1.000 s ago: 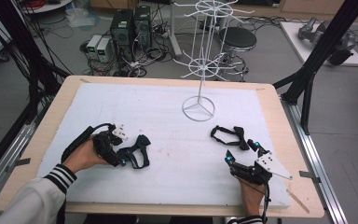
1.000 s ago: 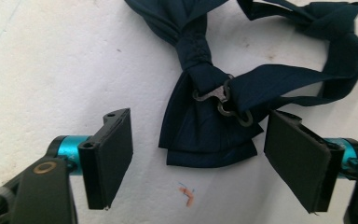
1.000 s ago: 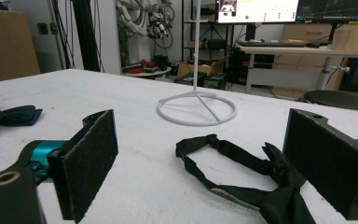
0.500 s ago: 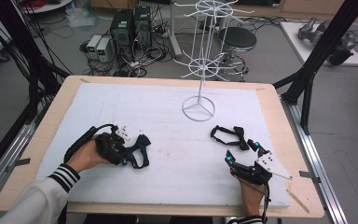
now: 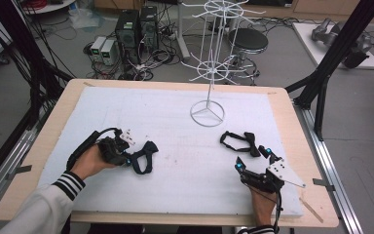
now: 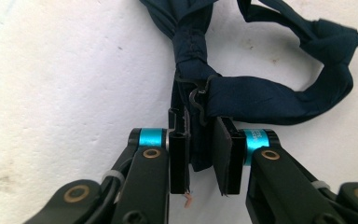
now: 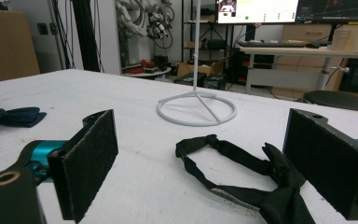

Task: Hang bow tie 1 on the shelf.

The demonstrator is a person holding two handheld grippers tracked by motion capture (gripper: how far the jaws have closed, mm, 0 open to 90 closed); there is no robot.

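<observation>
At the lower left of the high view, a navy bow tie (image 5: 141, 155) lies flat on the white-padded counter (image 5: 175, 122), and the left tongs (image 5: 126, 157) have their jaws closed on its strap beside the small black hook clasp (image 6: 196, 95) (the left gripper view shows fabric pinched between the pads). At the lower right, a black bow tie (image 5: 239, 142) rests with its band looped open, just ahead of the right tongs (image 5: 251, 161), whose jaws stand wide apart on either side of it without touching.

To do the pickup well, I would keep the left grip near the clasp so the loop hangs open when lifted. The right tongs should come down on the black tie's strap, not the bulky knot, and close fully before rising.

Past both ties, near the frame's centre, stands a white wire display rack (image 5: 207, 108) on a ring base; its arms carry nothing. No containers are on the counter.
</observation>
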